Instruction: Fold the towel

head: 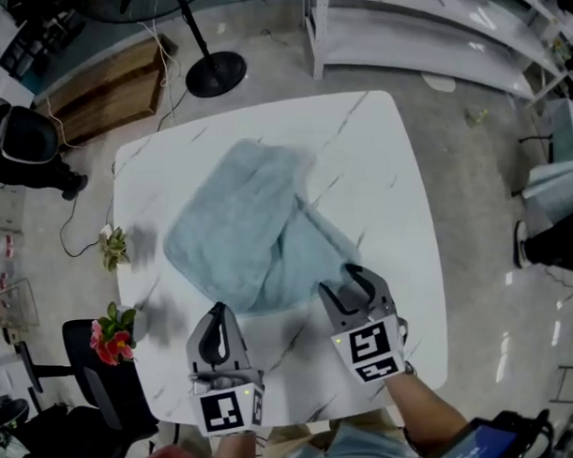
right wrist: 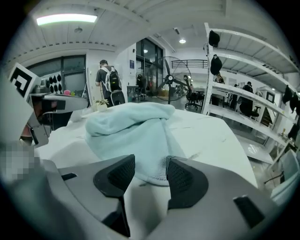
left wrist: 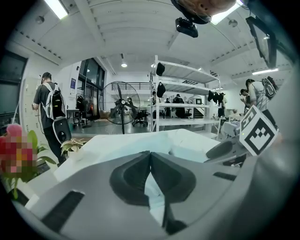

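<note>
The towel (head: 254, 229), pale blue and loosely bunched with one flap folded over, lay on the white marble-pattern table (head: 398, 191) directly ahead of both claws. Its near hem reached the tips of each.

The right gripper (right wrist: 150, 171) was open, jaws well apart. The towel's stitched hem lay in the gap between the pads, unclamped. The left gripper (left wrist: 150, 154) was closed, jaw tips together, with nothing seen held between the pads. It sat at the towel's near-left edge.

Edges and clearance: bare tabletop extended to the right of the right gripper as far as the table's rounded edge, and beyond the towel to the far edge. A narrower bare strip lay to the left of the left gripper. The near table edge ran just behind both claws.

Markings: each gripper carried a marker cube (head: 370, 350) with black-and-white square patterns.

Surroundings: a small potted plant (head: 113, 246) stood at the table's left edge, ahead and left of the left gripper. Red flowers (head: 110, 337) stood just beside that gripper on its left. On the floor beyond the table stood a pedestal fan (head: 215, 74), a wooden board (head: 113, 84) and white shelving (head: 430, 30). A person with a backpack (right wrist: 108, 77) stood well beyond the towel.
</note>
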A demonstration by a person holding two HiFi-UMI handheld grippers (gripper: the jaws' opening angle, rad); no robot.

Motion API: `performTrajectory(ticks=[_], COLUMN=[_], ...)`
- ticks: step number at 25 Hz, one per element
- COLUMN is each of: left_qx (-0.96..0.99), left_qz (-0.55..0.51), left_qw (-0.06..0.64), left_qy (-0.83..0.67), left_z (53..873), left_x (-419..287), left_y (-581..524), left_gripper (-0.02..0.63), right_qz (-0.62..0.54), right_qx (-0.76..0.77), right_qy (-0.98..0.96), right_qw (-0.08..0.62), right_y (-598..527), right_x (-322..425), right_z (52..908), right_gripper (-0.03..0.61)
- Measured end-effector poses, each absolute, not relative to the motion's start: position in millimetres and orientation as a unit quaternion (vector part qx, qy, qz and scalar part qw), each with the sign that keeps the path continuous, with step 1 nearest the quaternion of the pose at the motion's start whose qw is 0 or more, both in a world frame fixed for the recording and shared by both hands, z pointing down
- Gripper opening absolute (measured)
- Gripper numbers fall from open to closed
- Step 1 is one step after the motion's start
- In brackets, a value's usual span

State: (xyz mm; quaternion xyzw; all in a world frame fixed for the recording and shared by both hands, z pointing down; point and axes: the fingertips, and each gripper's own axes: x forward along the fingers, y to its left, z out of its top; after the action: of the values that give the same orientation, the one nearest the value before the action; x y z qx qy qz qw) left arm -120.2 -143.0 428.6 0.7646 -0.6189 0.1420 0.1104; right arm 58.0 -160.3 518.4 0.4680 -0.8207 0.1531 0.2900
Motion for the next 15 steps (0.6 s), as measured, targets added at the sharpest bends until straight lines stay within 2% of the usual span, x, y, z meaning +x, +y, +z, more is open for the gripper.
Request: performTrajectory(ticks=[4,6,15], left_qx=[0.758,0.755,0.772], left_qz=[0.145,0.142,0.126], left_qw=[0.112,0.111,0.090], left_qy=[-0.626,-0.630,-0.617], left_z=[427,423,399], left_x=[-122,-124,-117], left_y=[-138,-135,-106], left_gripper=[0.008,0.008,0.008], right_qz=[0.127,0.121,0.144], right_qx=[0.459,0.459,0.470], right_qy=[-0.815,-0.813,-0.813], right_qw=[0.330,0.337,0.313], right_y=[-161,-162,-115], right_x=[61,64,77], right_z=[523,522,508], right_gripper=[0.174,0.042,0.038])
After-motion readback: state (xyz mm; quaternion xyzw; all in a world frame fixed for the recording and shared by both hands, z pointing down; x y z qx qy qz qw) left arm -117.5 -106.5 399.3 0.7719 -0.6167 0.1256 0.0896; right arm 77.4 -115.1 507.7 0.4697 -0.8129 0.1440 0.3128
